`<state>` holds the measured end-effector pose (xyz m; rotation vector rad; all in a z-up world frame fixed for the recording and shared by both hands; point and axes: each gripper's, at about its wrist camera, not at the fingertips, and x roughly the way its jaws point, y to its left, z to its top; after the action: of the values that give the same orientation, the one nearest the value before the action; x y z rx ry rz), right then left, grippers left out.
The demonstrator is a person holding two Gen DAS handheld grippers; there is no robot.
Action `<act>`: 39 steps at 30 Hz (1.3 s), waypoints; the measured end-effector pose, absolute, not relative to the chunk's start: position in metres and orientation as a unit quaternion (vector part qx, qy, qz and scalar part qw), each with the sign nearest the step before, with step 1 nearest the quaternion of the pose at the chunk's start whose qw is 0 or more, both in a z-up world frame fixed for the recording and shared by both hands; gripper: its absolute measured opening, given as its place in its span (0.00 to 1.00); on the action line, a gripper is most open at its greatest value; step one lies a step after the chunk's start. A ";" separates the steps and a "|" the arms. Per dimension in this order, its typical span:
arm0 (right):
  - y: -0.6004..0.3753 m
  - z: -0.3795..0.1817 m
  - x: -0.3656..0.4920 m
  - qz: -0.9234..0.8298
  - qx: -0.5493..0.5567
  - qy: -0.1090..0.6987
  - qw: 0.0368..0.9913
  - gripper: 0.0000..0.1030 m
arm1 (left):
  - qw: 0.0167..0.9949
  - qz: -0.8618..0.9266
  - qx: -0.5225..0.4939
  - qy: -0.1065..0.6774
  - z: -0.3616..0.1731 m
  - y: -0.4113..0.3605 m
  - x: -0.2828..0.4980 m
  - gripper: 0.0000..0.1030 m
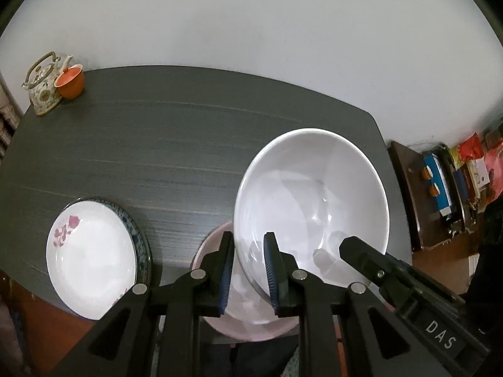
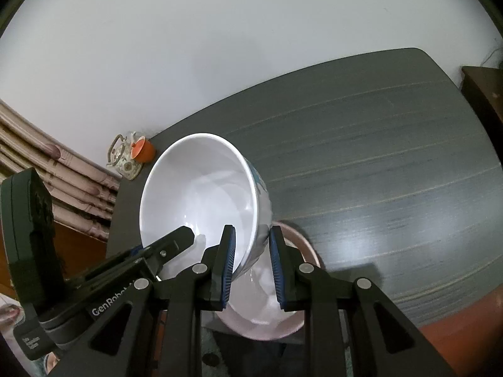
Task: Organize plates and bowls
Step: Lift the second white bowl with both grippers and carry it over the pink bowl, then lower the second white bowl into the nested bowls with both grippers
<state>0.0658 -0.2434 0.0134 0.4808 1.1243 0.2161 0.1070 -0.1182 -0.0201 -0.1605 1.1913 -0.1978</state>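
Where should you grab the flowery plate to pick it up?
Grab the flowery plate by its thin rim, probably from the near edge, which juts past the table. It lies flat on a blue-patterned plate, so fingers can only pinch the edge.

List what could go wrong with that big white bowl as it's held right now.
1. The white bowl is tilted and pinched only at its rim by the left gripper and the right gripper; glazed ceramic may slip.
2. It hangs over the pink bowl; a drop could chip both.
3. The pink bowl and the floral plate sit at the table's near edge, so a bump might push them off.
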 end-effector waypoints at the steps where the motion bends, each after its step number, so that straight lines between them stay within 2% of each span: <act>1: -0.245 0.014 0.059 0.101 0.226 0.527 0.813 0.21 | 0.820 -0.092 -0.075 0.560 -0.019 -0.107 0.102 0.19; 39: -0.219 -0.065 0.033 0.074 0.228 0.607 0.758 0.22 | 0.765 -0.077 -0.059 0.636 -0.092 -0.091 0.091 0.19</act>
<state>0.0327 -0.2194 -0.0650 0.4961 1.3221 0.1614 0.0908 -0.0910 -0.0921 -0.1282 1.3820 -0.1680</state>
